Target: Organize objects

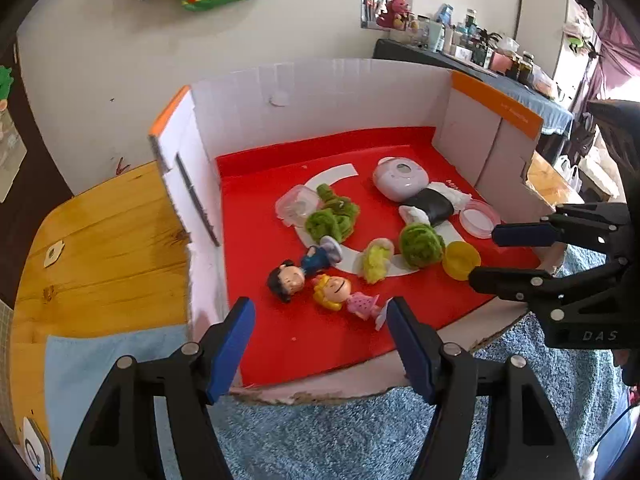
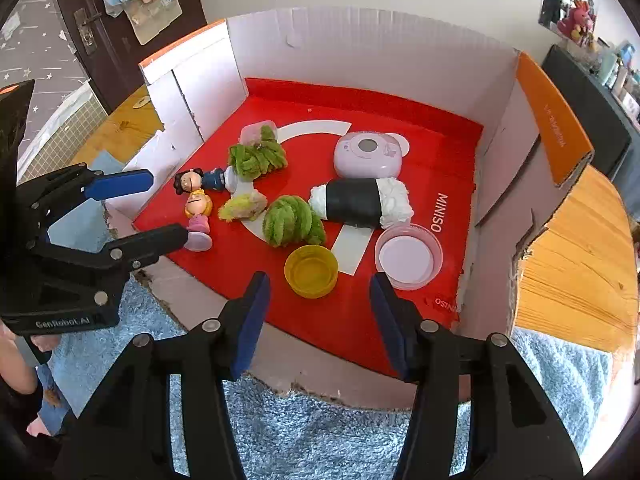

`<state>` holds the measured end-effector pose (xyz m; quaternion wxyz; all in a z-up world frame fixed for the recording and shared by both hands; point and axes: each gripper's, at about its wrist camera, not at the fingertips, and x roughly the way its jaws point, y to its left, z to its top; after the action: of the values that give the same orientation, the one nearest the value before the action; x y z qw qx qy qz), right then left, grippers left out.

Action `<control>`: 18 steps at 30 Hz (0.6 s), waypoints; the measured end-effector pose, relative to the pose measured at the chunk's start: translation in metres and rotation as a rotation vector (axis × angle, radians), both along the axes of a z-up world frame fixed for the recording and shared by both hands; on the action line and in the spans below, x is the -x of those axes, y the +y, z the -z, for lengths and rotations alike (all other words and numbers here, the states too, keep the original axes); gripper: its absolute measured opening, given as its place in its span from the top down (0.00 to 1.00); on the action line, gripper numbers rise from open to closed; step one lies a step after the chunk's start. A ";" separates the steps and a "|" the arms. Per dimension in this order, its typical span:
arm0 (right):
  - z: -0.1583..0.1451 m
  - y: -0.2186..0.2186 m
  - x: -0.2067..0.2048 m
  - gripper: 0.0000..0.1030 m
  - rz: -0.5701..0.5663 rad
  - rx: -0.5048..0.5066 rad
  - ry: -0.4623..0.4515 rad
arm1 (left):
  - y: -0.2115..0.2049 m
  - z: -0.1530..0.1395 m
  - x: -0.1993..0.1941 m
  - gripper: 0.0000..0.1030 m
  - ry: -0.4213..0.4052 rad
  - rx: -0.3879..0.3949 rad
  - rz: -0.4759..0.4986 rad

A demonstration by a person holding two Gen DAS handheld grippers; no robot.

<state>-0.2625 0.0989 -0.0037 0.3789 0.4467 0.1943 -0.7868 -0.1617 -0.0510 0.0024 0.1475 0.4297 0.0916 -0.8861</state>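
Left jaws: my left gripper [image 1: 320, 332] stands spread at the lower middle of the left wrist view, blue pads apart and gripping nothing; the right-hand pad tip sits just beside the base of the blonde figurine [image 1: 344, 294].
Right jaws: my right gripper [image 2: 318, 312] is also parted, nothing between the pads; the yellow cup [image 2: 311, 271] lies just beyond the gap, apart from both pads.
Figurines: the blonde figurine and the dark-haired figurine [image 1: 298, 270] lie on their sides, heads nearly touching, lower centre-left of the red floor [image 1: 280, 336].
Green tufts: one green fuzzy bundle [image 1: 332, 218] lies by a clear lidded tub [image 1: 294, 204] in the middle of the left view; a second green ball [image 1: 421, 240] sits right of centre, with a yellow-green tuft [image 1: 376, 260] between it and the figurines.
Roll: a black-and-white roll [image 2: 362, 200] lies on its side at the centre of the right view, just below a lilac round case [image 2: 368, 154].
Dish: a pink shallow dish [image 2: 408, 258] rests right of the yellow cup.
Box: all of this lies in a white cardboard box [image 2: 360, 40] with orange edges, its near wall torn low.
Surroundings: the box stands on a wooden table [image 1: 100, 240]; a blue fuzzy cloth [image 2: 320, 432] fills the bottom of both views.
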 end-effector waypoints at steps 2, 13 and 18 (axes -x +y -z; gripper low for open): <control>-0.001 0.001 -0.002 0.48 0.001 0.007 0.008 | -0.001 0.000 -0.004 0.32 0.007 -0.002 -0.010; -0.009 0.014 -0.020 0.32 0.048 0.086 0.074 | 0.000 -0.011 -0.024 0.21 0.076 0.021 -0.077; -0.012 0.021 -0.026 0.26 0.070 0.122 0.088 | 0.004 -0.013 -0.032 0.19 0.096 0.031 -0.091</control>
<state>-0.2364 0.1200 0.0083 0.3690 0.3940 0.1467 -0.8289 -0.1300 -0.0467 0.0156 0.1896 0.3796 0.1040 -0.8995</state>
